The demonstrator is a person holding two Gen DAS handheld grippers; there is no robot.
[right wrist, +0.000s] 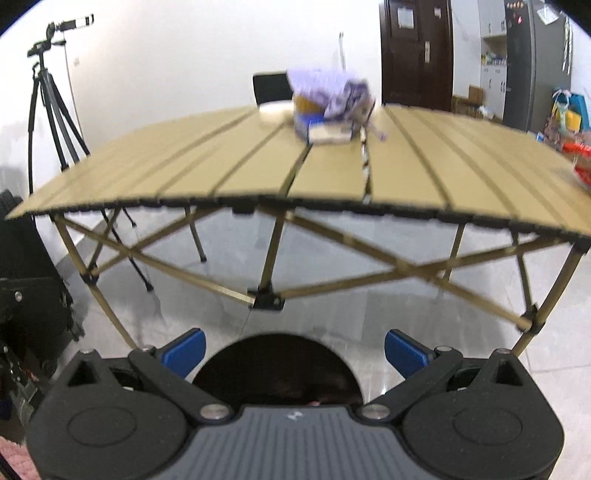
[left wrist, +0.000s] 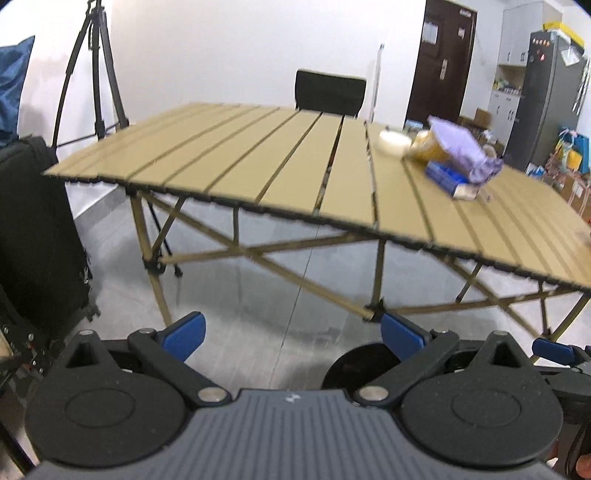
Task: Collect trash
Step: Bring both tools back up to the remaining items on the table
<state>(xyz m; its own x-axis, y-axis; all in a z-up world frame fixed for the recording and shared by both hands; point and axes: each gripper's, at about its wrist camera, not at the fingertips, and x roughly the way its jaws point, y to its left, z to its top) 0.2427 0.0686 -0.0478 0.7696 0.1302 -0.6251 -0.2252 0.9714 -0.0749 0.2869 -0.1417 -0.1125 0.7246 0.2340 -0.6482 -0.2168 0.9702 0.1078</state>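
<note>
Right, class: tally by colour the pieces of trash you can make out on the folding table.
Purple: 1, crumpled purple wrapper
Blue: 1, blue packet
Yellow: 1, yellow bag
White: 1, white item
Red: 1, red wrapper, at the table's right edge
Total: 5, though blur may hide more.

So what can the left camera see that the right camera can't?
Only the left wrist view shows the blue cloth at its left edge and the tip of the right tool. Only the right wrist view shows the red packet on the table's right side and the camera atop the tripod. Both show the slatted table, the trash pile and the black chair.
</note>
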